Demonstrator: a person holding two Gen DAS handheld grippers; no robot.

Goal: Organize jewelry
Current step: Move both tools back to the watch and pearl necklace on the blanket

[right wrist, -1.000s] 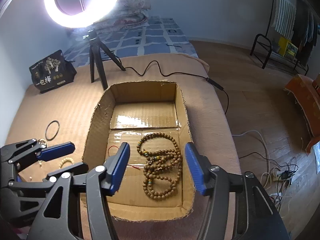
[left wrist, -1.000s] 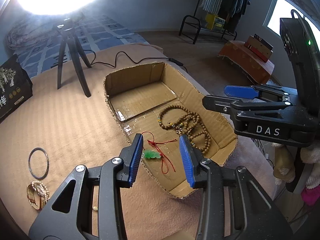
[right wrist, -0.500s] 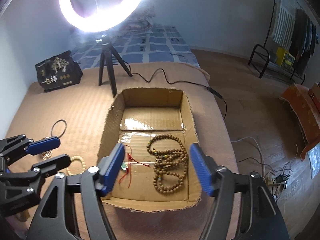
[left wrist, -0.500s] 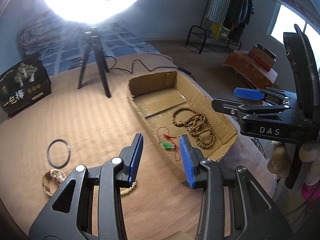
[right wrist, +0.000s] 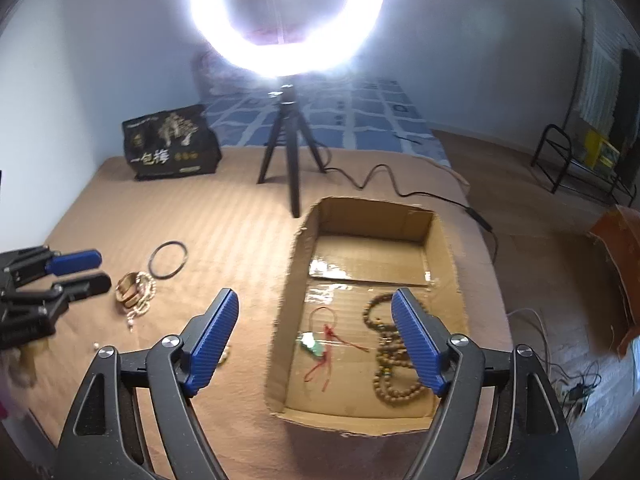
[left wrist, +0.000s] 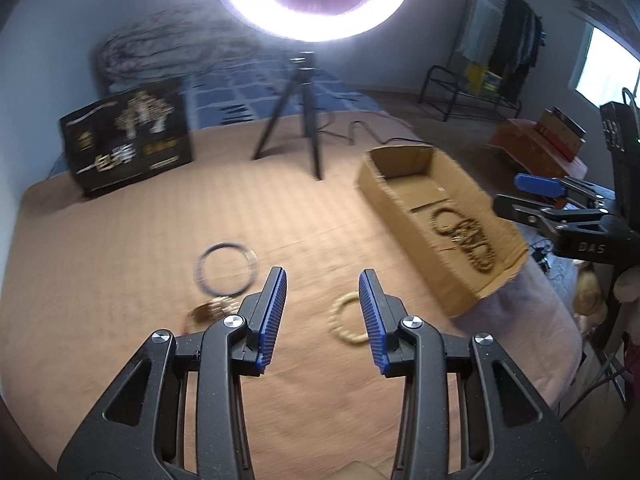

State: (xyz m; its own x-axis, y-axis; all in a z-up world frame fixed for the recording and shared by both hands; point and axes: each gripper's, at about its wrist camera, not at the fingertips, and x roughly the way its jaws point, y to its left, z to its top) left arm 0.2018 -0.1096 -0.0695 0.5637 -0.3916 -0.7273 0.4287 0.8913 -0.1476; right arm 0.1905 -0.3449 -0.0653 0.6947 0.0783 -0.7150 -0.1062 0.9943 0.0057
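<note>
The left gripper (left wrist: 323, 312) stands partly open with nothing between its blue pads, pointing down at the tan bedcover (left wrist: 120, 260). Just beyond its right pad lies a pale bead bracelet (left wrist: 347, 322), and just past its left pad a small heap of a gold band and beads (left wrist: 212, 307); a thin dark bangle (left wrist: 226, 268) lies a little farther out. These loose pieces sit outside the box, so the left gripper is probably placed to collect one of them next.

The right gripper (right wrist: 316, 340) is empty too, its jaws having just been opening wide. Between and just beyond its pads sits the cardboard box (right wrist: 376, 216), its near half holding a green pendant on a red cord (right wrist: 312, 345) and, against the right pad, a coiled string of brown wooden beads (right wrist: 390, 356). The box's far half is bare. Well beyond stands a ring light tripod (right wrist: 290, 152).
</note>
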